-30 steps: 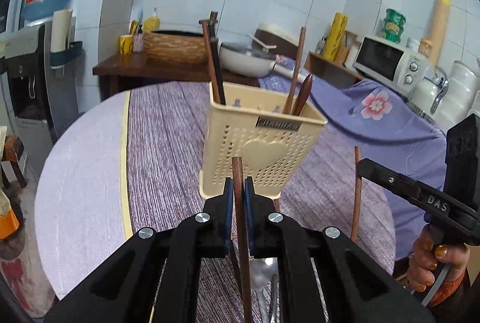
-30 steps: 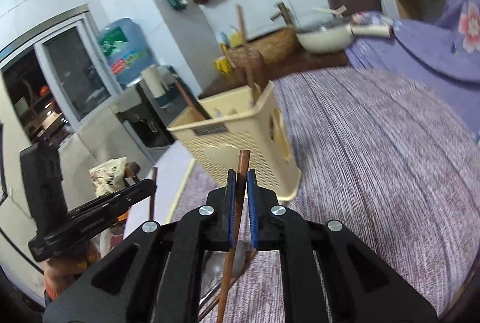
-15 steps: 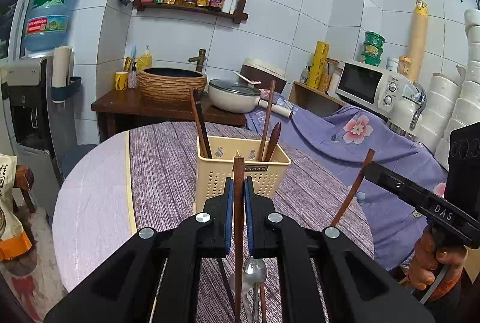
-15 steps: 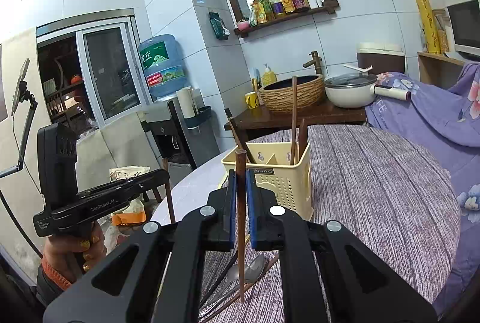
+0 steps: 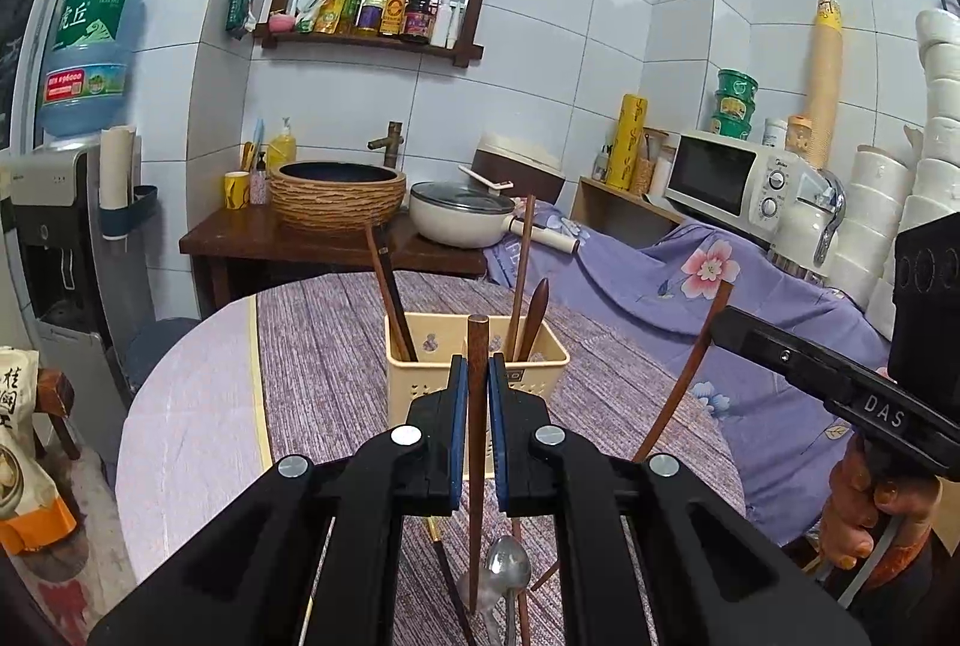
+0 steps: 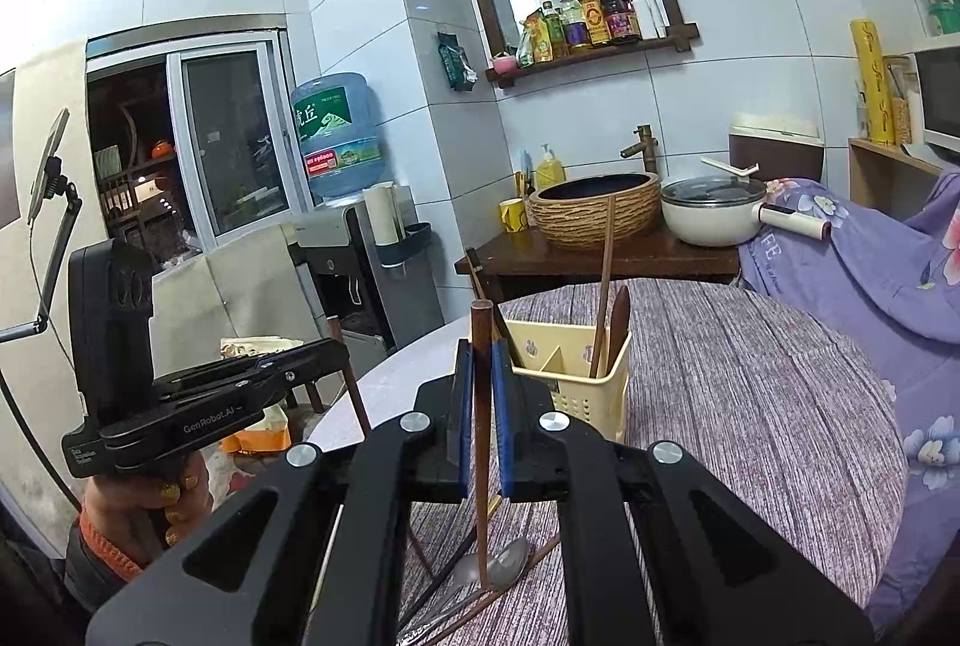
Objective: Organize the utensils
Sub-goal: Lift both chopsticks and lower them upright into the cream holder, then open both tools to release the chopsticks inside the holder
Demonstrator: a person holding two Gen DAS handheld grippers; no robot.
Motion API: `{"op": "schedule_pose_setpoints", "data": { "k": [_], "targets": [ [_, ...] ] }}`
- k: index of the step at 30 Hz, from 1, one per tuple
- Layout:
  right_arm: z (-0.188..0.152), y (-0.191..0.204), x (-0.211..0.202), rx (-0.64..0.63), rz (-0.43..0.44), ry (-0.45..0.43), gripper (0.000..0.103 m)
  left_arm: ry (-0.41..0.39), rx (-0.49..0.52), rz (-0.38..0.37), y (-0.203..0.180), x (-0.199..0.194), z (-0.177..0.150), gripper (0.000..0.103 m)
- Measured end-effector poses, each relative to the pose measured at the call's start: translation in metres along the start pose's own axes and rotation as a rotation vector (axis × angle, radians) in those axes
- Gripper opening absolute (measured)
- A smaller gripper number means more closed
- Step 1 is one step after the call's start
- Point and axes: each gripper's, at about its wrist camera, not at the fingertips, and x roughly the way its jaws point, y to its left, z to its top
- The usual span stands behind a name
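Note:
A cream perforated utensil basket stands on the round table and holds several brown chopsticks and a wooden spoon. My left gripper is shut on a brown chopstick, held upright above the table in front of the basket. My right gripper is shut on another brown chopstick, also upright, just left of the basket. A metal spoon and loose chopsticks lie on the table below both grippers. Each gripper shows in the other's view, the right and the left.
The table carries a striped purple cloth. Behind it stand a wooden side table with a woven basin and a white pot. A water dispenser is at left, a microwave at right.
Both grippers have lifted and pulled back from the basket with their chopsticks, so the basket looks smaller and farther. The chopsticks now stand more upright.

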Motion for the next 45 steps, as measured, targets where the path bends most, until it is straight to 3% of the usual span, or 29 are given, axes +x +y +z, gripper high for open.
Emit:
{"op": "schedule_pose_setpoints", "data": {
  "k": [7, 12, 18, 22, 28, 35, 45],
  "targets": [
    [0.041, 0.005, 0.004, -0.046, 0.003, -0.041, 0.007, -0.073, 0.039, -0.01, -0.009, -0.009, 0.044, 0.007],
    [0.089, 0.009, 0.011, -0.061, -0.005, -0.081, 0.007, -0.127, 0.068, -0.003, -0.015, -0.01, 0.089, 0.007],
    [0.142, 0.018, 0.016, -0.11, -0.062, -0.158, 0.007, -0.189, 0.06, 0.03, -0.014, -0.002, 0.146, 0.007],
    [0.162, 0.013, 0.032, -0.103, -0.102, -0.178, 0.007, -0.199, 0.049, 0.06, -0.012, 0.019, 0.163, 0.007],
    [0.147, -0.001, 0.068, -0.094, -0.155, -0.146, 0.007, -0.159, 0.021, 0.094, 0.0, 0.061, 0.146, 0.007],
    [0.101, -0.022, 0.111, -0.044, -0.167, -0.028, 0.007, -0.033, -0.008, 0.097, 0.013, 0.104, 0.095, 0.007],
    [0.065, -0.042, 0.135, -0.002, -0.192, 0.05, 0.007, 0.057, -0.036, 0.103, 0.029, 0.129, 0.061, 0.007]
  ]
}}
